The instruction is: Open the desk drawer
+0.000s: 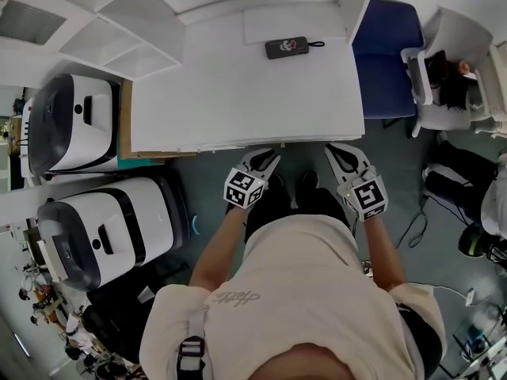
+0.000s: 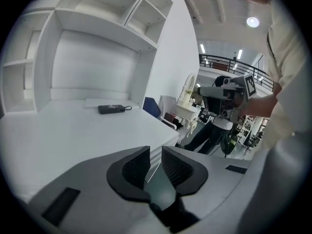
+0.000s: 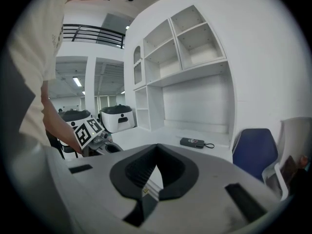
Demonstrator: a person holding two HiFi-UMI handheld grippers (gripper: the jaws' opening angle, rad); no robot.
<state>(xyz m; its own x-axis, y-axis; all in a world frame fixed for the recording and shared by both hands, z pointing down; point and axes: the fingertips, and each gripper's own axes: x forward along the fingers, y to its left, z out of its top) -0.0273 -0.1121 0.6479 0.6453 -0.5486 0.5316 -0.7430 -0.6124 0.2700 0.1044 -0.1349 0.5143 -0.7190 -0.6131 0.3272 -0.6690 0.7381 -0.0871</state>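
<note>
The white desk (image 1: 238,93) fills the upper middle of the head view, and its layered front edge (image 1: 238,143) runs just beyond both grippers. No drawer front or handle shows clearly. My left gripper (image 1: 268,157) hovers at that edge near the middle. In the left gripper view its pads (image 2: 138,165) stand a narrow gap apart around the left gripper (image 2: 155,151), with nothing between them. My right gripper (image 1: 339,150) is at the edge close to the desk's right corner. The right gripper (image 3: 156,147) has its tips touching and holds nothing.
A black device with a cord (image 1: 287,47) lies at the back of the desk. Open white shelves (image 1: 119,30) stand at the back left. A blue chair (image 1: 384,50) is right of the desk. Two white machines (image 1: 75,121) (image 1: 103,228) stand at the left. Someone sits at the far right (image 1: 467,180).
</note>
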